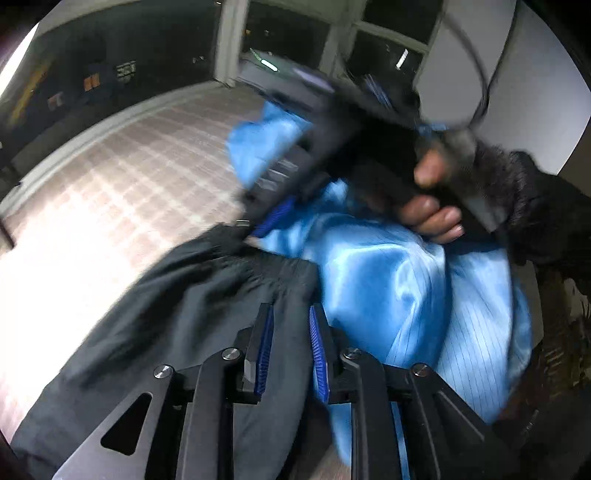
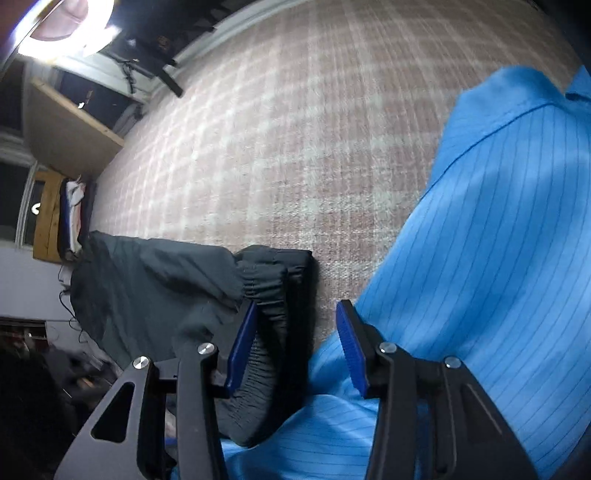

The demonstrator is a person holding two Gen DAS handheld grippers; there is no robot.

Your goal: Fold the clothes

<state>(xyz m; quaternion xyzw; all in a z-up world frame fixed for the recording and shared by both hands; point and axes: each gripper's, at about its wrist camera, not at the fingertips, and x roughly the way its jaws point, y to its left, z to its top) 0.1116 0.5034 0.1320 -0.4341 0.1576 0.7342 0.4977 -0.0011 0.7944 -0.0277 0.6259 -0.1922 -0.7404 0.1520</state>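
A dark grey garment (image 1: pixel 177 317) with an elastic waistband (image 2: pixel 269 295) lies crumpled on the pink checked cover (image 2: pixel 295 129). Beside it, on the right, lies a bright blue pinstriped garment (image 2: pixel 480 258), shiny and bunched in the left wrist view (image 1: pixel 388 280). My left gripper (image 1: pixel 291 314) hovers over the seam where the two garments meet, its blue pads apart and nothing pinched. My right gripper (image 2: pixel 295 306) stands open above the waistband's end, its right finger over the blue cloth. In the left wrist view the right gripper (image 1: pixel 266 225) is blurred, held by a hand (image 1: pixel 432 210) in a black fuzzy sleeve.
The checked cover (image 1: pixel 129 177) stretches far to the left and back, ending at a pale border. Dark windows (image 1: pixel 288 33) and a grey panel (image 1: pixel 517 92) with a cable stand behind. A wooden shelf (image 2: pixel 70 133) and stacked cloth (image 2: pixel 74 206) sit at the left edge.
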